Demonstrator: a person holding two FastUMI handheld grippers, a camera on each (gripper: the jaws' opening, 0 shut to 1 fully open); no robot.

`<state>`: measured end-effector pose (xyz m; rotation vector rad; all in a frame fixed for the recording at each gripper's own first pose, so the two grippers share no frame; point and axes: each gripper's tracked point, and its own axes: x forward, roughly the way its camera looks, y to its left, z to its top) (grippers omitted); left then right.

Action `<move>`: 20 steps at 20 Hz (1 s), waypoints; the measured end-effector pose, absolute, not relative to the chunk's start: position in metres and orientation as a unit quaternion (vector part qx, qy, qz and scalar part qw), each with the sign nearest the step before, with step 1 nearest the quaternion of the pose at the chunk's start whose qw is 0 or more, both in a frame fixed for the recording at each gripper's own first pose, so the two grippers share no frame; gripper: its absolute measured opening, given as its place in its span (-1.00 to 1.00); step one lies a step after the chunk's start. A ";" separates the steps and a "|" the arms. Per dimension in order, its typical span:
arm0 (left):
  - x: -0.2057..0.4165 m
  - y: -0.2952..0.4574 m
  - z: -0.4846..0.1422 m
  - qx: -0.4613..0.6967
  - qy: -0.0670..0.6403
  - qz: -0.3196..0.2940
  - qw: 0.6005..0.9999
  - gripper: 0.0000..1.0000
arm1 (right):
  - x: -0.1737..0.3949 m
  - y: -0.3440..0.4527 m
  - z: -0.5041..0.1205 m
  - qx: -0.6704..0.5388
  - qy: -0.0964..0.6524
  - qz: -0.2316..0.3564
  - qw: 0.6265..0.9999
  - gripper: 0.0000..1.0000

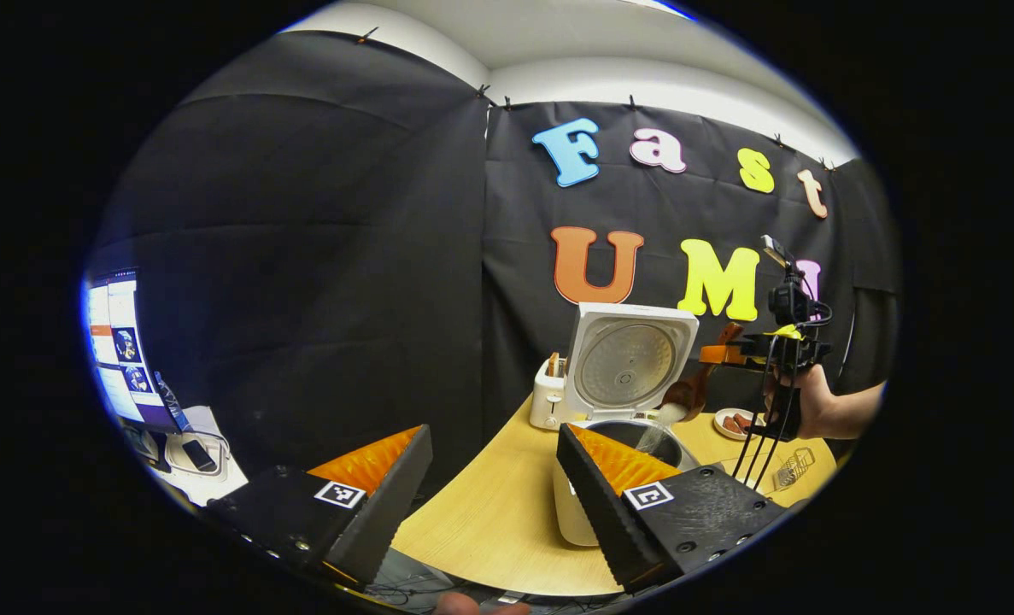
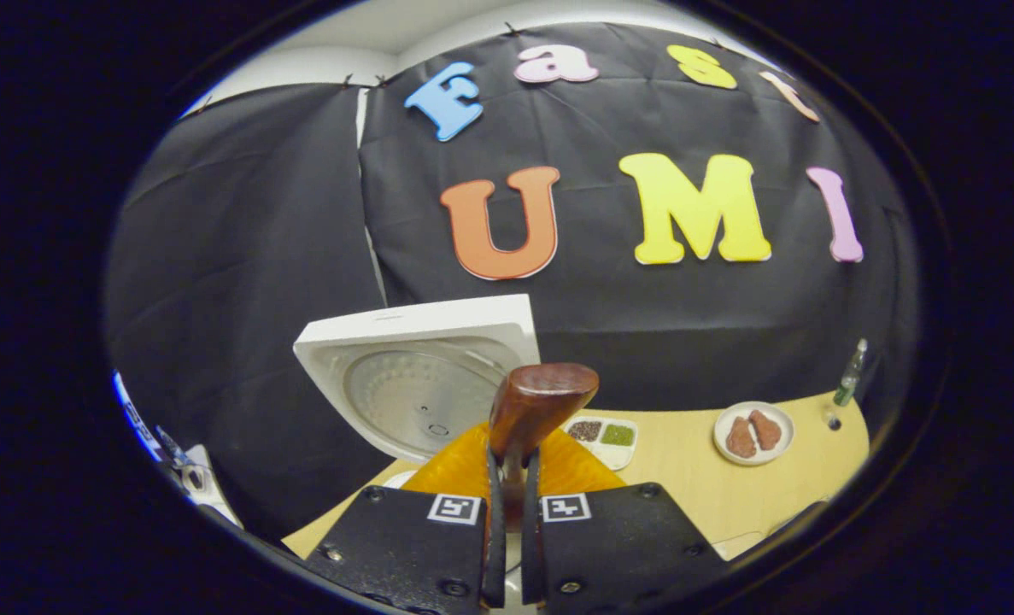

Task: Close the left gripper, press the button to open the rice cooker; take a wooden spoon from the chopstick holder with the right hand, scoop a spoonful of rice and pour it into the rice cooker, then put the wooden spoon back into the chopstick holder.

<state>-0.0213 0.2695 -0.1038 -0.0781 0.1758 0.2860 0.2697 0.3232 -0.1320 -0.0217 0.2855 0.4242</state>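
While the right claw clenches the wooden spoon, tipping rice above the open rice cooker, the left claw hangs released just before the cooker over the wooden tabletop; a toaster stands beside the cooker.

Left gripper view faces rice cooker from afar; right, close above
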 end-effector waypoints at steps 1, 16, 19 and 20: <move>-0.021 0.270 -0.103 -0.039 0.088 0.144 0.985 0.89 | 0.266 0.328 -0.129 -0.028 0.135 0.216 0.967 -0.75; -0.040 0.270 -0.105 -0.041 0.086 0.153 0.984 0.89 | 0.216 0.365 -0.112 -0.202 0.056 0.282 0.936 -0.75; -0.043 0.267 -0.106 -0.043 0.084 0.153 0.984 0.89 | 0.209 0.362 -0.107 -0.195 0.052 0.286 0.937 -0.75; -0.044 0.263 -0.105 -0.045 0.081 0.151 0.984 0.89 | 0.209 0.360 -0.102 -0.189 0.049 0.284 0.939 -0.75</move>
